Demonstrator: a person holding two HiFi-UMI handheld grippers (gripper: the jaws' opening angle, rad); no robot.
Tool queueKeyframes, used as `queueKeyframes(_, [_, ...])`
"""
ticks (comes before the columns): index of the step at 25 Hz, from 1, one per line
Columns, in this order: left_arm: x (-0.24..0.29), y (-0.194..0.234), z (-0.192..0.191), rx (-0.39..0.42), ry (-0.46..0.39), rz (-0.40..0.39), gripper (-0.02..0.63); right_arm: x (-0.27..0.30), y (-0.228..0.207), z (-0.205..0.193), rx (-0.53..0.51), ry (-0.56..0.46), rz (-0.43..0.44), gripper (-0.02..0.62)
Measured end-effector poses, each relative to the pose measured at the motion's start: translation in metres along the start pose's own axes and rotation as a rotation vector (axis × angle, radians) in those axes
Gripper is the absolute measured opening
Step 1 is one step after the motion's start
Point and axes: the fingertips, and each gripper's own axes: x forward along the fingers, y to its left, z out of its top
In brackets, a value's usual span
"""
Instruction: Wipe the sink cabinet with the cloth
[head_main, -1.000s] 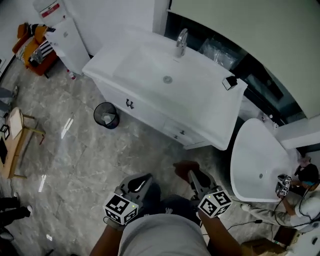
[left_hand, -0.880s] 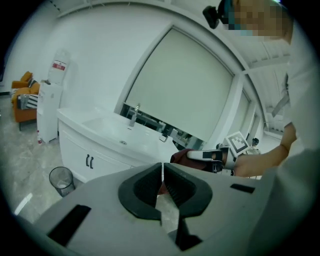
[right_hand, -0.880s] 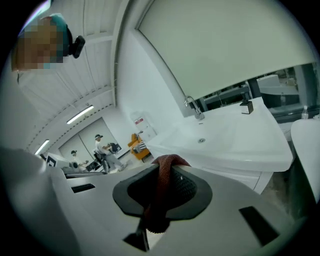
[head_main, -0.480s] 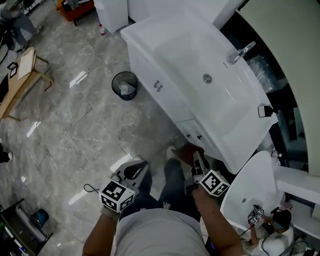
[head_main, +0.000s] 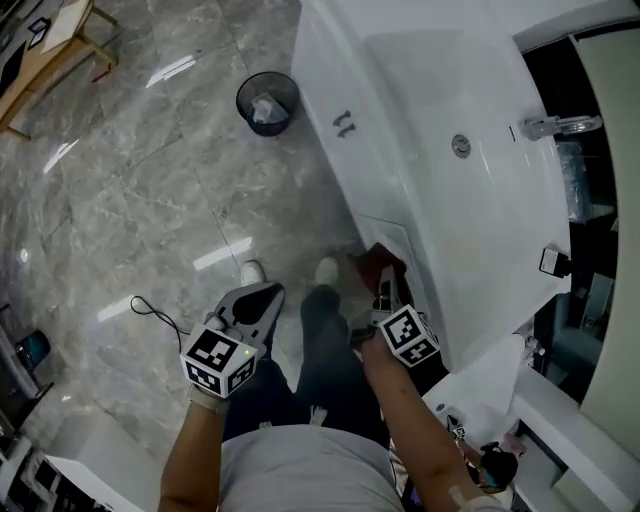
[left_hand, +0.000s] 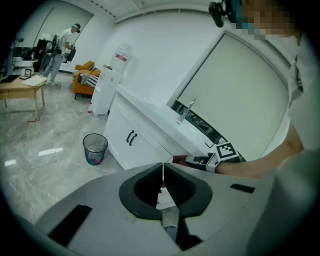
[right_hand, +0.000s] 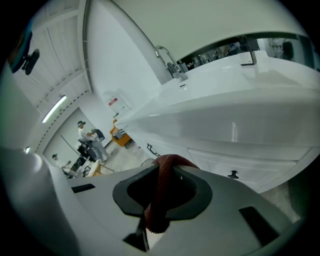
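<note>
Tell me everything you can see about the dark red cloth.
The cloth is dark red with a ribbed, knitted-looking weave, bunched into a thick fold. The right gripper is shut on it: the fold arches over the jaw tips and one end hangs between them. It sits at the white sink cabinet front, below the basin rim; contact is unclear.

Red cloth (head_main: 378, 262) in right gripper (head_main: 384, 288) beside sink cabinet (head_main: 350, 170)
</note>
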Motion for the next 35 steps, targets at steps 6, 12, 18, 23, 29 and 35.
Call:
queueKeyframes(6, [0.027,0.02,-0.021,-0.03,0.01,0.013,0.012,0.043,-0.016,0.005,-0.064,-0.042,-0.058,0.049])
queueKeyframes(12, [0.051,0.031,-0.044,-0.051,0.001,-0.007,0.012,0.077,-0.035,0.002,-0.079,-0.089,-0.109,0.049])
queueKeyframes(18, [0.078,0.044,-0.08,-0.079,0.032,-0.03,0.012,0.102,-0.059,0.007,-0.06,-0.134,-0.163,0.049])
queueKeyframes(23, [0.093,0.066,-0.091,-0.146,0.01,-0.005,0.012,0.115,-0.063,-0.001,-0.096,-0.131,-0.167,0.049])
queueKeyframes(29, [0.103,0.074,-0.097,-0.166,-0.006,-0.004,0.012,0.14,-0.081,-0.018,-0.076,-0.108,-0.172,0.049])
queueKeyframes(35, [0.108,0.07,-0.115,-0.174,0.021,-0.007,0.012,0.169,-0.103,-0.043,-0.142,-0.05,-0.17,0.049])
